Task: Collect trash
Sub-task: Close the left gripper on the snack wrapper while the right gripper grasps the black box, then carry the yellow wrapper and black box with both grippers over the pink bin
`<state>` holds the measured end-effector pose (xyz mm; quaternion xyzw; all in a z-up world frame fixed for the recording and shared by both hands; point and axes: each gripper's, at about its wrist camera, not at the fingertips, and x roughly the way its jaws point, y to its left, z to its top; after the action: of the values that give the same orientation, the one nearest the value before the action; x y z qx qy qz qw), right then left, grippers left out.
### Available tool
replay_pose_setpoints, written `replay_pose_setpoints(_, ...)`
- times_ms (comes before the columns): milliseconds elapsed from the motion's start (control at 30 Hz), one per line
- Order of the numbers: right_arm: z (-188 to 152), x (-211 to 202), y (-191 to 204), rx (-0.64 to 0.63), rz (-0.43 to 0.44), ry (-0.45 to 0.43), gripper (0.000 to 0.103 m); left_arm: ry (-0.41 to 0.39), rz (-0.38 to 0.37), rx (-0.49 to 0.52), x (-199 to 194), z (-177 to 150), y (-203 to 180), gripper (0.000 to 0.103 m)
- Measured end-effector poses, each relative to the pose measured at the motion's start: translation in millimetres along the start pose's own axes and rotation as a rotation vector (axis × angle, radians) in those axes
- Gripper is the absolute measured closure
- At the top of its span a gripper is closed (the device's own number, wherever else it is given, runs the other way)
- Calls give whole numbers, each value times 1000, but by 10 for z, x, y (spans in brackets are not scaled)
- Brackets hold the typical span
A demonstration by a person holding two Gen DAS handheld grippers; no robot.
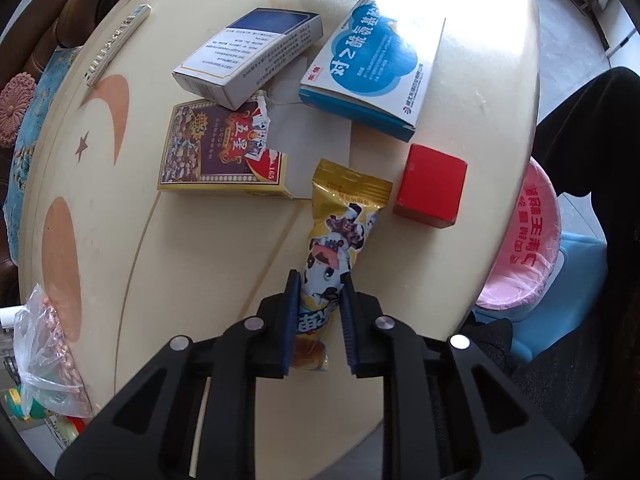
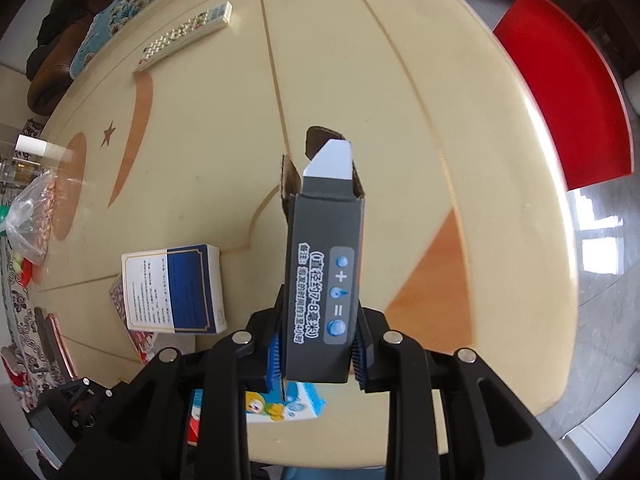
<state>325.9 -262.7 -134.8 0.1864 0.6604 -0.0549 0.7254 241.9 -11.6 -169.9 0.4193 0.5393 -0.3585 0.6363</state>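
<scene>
Clutter covers the cream table (image 1: 460,80) in the left wrist view. Low in the frame, the left gripper (image 1: 319,286) is clamped on the near end of a yellow cow-print wrapper (image 1: 340,240), its blue pads pressing both sides; the rest of the wrapper lies on the table toward the frame's centre. Just right of the wrapper sits a red box (image 1: 432,190). Left of the wrapper lies a card box (image 1: 216,152), with a white-and-blue box (image 1: 252,52) leaning on the card box's upper edge. At upper right rests a blue medicine box (image 1: 376,68). A remote (image 1: 116,44) lies at upper left, a plastic bag (image 1: 44,356) at lower left. Past the table's right edge stands a bin with a pink liner (image 1: 524,248).

Only the right wrist view shows the right gripper (image 2: 319,350), closed on a dark carton (image 2: 326,280) held clear of the table, its torn flaps open at the far end. This view also shows a red chair (image 2: 568,92) at upper right and the white-and-blue box (image 2: 176,288) at left, but neither the wrapper nor the bin.
</scene>
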Motion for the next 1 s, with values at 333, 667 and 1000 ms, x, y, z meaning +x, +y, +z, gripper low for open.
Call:
replay_pose_setpoints(333,-94,-196,-37,-22,3,-49,76,-41,60,-30,-361,-92,-67,85)
replay_pose_setpoints(667,-542,-659,24,-119,28,-96,76,-93,139,-23,-982,-174,-303,85)
replay_pose_setpoints(1000,-1355,-1116,67,-282,47,-133,76,-146,176,25,-1498,-315,-820,85)
